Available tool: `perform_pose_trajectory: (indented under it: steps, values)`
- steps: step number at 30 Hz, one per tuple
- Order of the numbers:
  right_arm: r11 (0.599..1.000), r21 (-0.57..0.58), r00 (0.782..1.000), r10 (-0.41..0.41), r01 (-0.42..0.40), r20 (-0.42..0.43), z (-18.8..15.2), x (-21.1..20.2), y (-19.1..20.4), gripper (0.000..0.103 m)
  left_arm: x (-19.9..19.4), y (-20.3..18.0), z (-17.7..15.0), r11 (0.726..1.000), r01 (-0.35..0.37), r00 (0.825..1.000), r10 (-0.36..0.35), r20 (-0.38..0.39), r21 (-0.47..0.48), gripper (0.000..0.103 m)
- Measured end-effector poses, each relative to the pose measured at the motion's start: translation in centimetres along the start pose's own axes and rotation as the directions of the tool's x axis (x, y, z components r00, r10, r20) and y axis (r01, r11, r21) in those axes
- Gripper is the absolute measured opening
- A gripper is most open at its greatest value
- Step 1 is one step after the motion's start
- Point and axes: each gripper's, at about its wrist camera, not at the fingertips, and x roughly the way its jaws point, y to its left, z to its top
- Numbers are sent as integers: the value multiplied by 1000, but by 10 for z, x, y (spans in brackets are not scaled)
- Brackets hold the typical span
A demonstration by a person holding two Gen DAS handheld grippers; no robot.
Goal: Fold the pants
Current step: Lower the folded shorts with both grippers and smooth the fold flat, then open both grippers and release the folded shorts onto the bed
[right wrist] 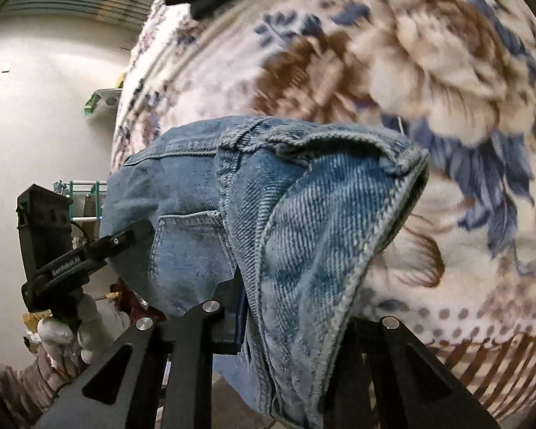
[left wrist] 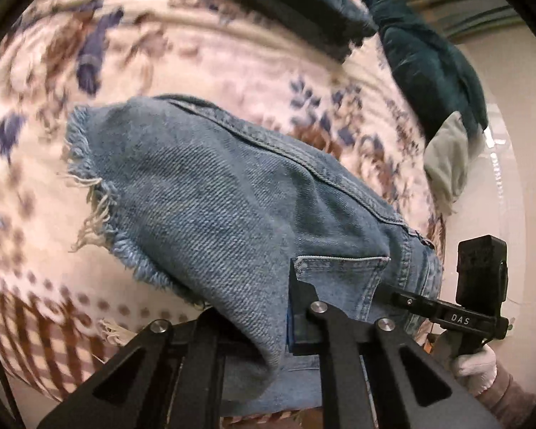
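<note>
Light blue denim pants (left wrist: 211, 193) with a frayed leg hem hang lifted above a floral blanket (left wrist: 196, 53). My left gripper (left wrist: 268, 321) is shut on the denim near a back pocket. My right gripper (right wrist: 268, 307) is shut on the waistband end of the same pants (right wrist: 303, 196). Each gripper shows in the other's view, clamped on the fabric: the right one (left wrist: 403, 296) at the left wrist view's right edge, the left one (right wrist: 135, 232) at the right wrist view's left. A white-gloved hand (right wrist: 75, 325) holds it.
The floral blanket (right wrist: 411, 53) covers the bed under the pants. Dark teal folded clothes (left wrist: 303, 7) and a dark garment (left wrist: 428, 60) lie at its far end. A pale wall (right wrist: 46, 107) stands beside the bed, with clutter near the floor.
</note>
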Motion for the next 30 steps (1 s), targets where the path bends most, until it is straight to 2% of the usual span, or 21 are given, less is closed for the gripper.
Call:
perform_pose_trajectory:
  steps: [2,8,12,15,17,20,23,27,30]
  values:
    - [1000,-8,1000,7,-7,16,9,-13,13,20,-13,-8,20,1000,3,1000,-3,20,17,8]
    - [996,-83,994,30,-21,106,77,-56,84,20,-65,-30,108,997,-9,994,0,110,77,8]
    - [985,-156,983,97,-73,154,160,-85,137,20,-105,-54,188,989,-68,981,43,188,128,8]
    - [973,-199,974,154,-120,169,230,-102,165,20,-125,-73,260,981,-124,967,85,241,151,8]
    - [966,-217,968,182,-142,176,276,-107,174,20,-129,-80,299,979,-133,963,91,254,152,8]
    - [960,-220,962,214,-175,168,355,-107,173,20,-112,-90,367,978,-142,962,100,253,152,8]
    - [964,-185,967,216,-190,136,440,-86,151,20,-71,-87,422,979,-145,971,113,210,144,8]
    - [984,-112,982,152,-140,110,525,-48,110,20,24,-74,494,975,-155,984,138,109,157,8]
    - [993,-34,987,114,-111,117,560,-26,61,20,75,-67,516,978,-151,988,146,49,142,8]
